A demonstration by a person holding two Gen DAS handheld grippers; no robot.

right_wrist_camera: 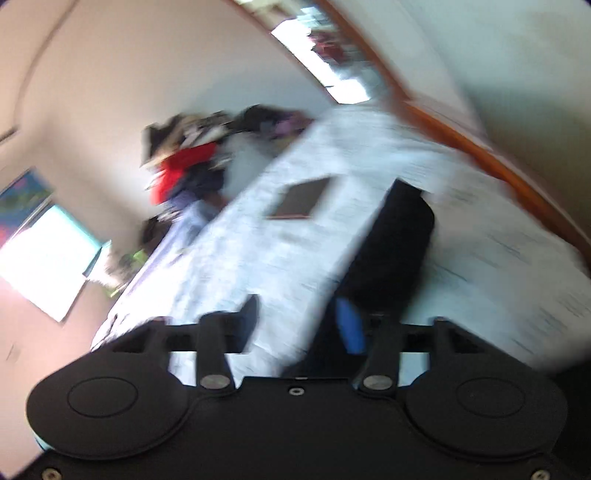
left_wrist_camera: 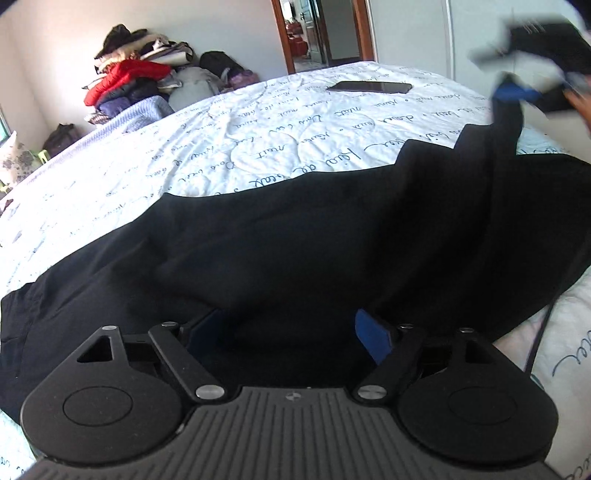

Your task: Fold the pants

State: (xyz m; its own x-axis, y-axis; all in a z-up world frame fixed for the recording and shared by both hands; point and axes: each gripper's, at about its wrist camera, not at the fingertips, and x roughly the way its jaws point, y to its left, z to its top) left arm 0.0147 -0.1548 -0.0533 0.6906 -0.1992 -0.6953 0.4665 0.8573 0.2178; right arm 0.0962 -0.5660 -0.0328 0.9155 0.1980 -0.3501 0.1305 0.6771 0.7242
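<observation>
Black pants [left_wrist_camera: 295, 251] lie spread across the white quilt with blue script [left_wrist_camera: 221, 147]. My left gripper [left_wrist_camera: 291, 332] is open right over the near part of the pants, blue pads [left_wrist_camera: 373, 336] wide apart with cloth between them. In the left wrist view my right gripper [left_wrist_camera: 517, 88] is up at the far right, blurred, with a strip of the pants hanging from its blue pads. The right wrist view is tilted and blurred: its fingers [right_wrist_camera: 347, 325] stand apart, and black cloth [right_wrist_camera: 391, 251] runs from the right pad down to the bed.
A dark phone [left_wrist_camera: 369, 87] lies on the bed's far side; it also shows in the right wrist view [right_wrist_camera: 299, 203]. A pile of clothes with a red jacket [left_wrist_camera: 129, 81] sits past the bed's far left corner. A doorway [left_wrist_camera: 321, 33] is behind. A black cable [left_wrist_camera: 539, 343] crosses the quilt at right.
</observation>
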